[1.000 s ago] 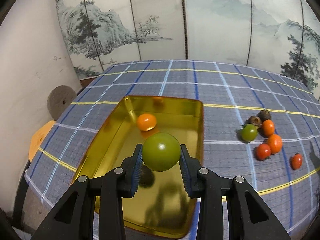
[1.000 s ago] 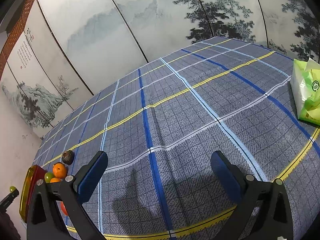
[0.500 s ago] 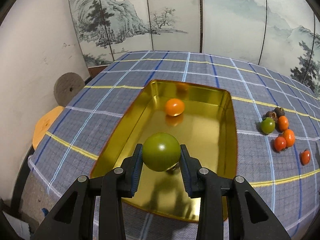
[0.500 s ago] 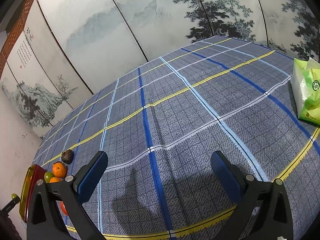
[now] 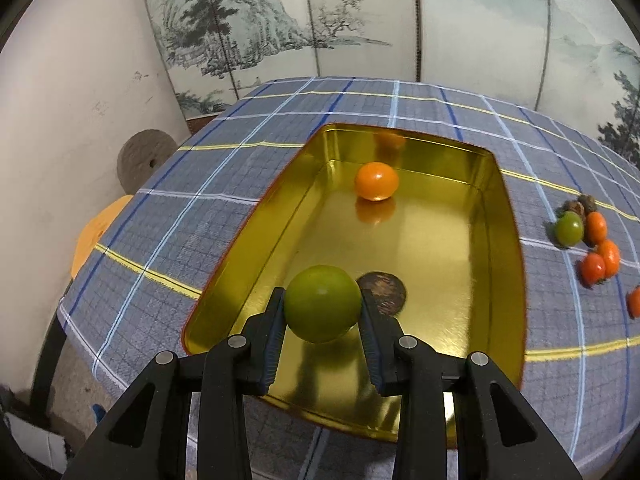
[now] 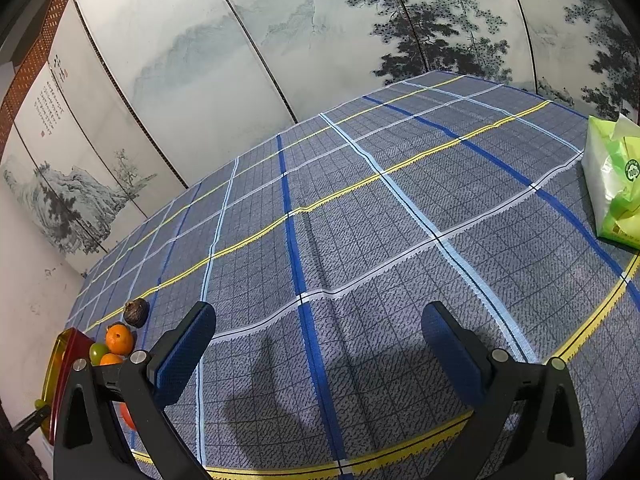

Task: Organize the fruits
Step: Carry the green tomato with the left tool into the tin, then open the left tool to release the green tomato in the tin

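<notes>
Left tongs (image 5: pixel 322 312) pinching the green fruit (image 5: pixel 322 308), one pad on each side at about its widest girth, so it sits centred and can't roll out. Held over the near end of the gold tray (image 5: pixel 508 240), inside the rim line, tilted down into it. My read: carry is done, this is the lowering step before release.

Ahead of the left tongs, far end of the tray: orange fruit (image 5: pixel 376 181), mirrored in the shiny floor. Just beyond the right pad, on the tray floor: a dark brown round fruit (image 5: pixel 386 292), close behind the green one. Release spot probably wants to stay left of it to avoid a knock.

Off to the right of the left tongs, on the table (image 5: pixel 256 168): leftover cluster (image 5: pixel 588 240), one green, several orange-red, a couple of dark ones, well apart from the tray. Those look like the remaining work.

Green fruit is near-spherical, no real long axis, so pointing direction doesn't matter for placement. Can't make out a stem end. Expect it to roll on the slick metal if dropped from height.

Right tongs (image 6: pixel 320 354) spread wide, nothing between them, parked over bare plaid cloth. Tissue pack (image 6: pixel 612 184) is far right of them; tray edge and fruit cluster sit off their left finger.
</notes>
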{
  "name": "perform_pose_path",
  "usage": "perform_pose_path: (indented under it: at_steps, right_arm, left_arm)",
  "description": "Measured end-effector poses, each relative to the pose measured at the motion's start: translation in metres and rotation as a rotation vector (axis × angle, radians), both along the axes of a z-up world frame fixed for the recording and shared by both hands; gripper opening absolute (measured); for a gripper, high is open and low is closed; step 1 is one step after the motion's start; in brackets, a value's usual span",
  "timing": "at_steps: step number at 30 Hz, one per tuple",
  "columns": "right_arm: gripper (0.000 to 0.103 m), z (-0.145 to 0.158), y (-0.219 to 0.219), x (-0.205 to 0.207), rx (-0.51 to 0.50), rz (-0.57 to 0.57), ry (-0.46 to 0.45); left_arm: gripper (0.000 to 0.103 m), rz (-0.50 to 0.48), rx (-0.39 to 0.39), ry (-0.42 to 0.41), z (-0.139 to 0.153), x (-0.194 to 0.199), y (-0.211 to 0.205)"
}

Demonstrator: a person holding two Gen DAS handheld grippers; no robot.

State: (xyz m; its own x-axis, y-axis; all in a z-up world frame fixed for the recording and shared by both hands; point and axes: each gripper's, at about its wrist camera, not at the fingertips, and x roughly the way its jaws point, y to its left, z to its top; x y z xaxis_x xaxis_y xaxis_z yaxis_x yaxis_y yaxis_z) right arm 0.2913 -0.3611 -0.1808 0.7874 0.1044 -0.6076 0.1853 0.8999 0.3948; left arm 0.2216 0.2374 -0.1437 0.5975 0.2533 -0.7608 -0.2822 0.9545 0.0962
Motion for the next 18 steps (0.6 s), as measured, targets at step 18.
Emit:
perform_pose_path:
  at_steps: [18]
  right_arm:
    - [0.103, 0.001, 0.001, 0.0, 0.003, -0.001, 0.007]
  left_arm:
    - [0.036, 0.042, -0.107, 0.183, -0.006, 0.11, 0.016]
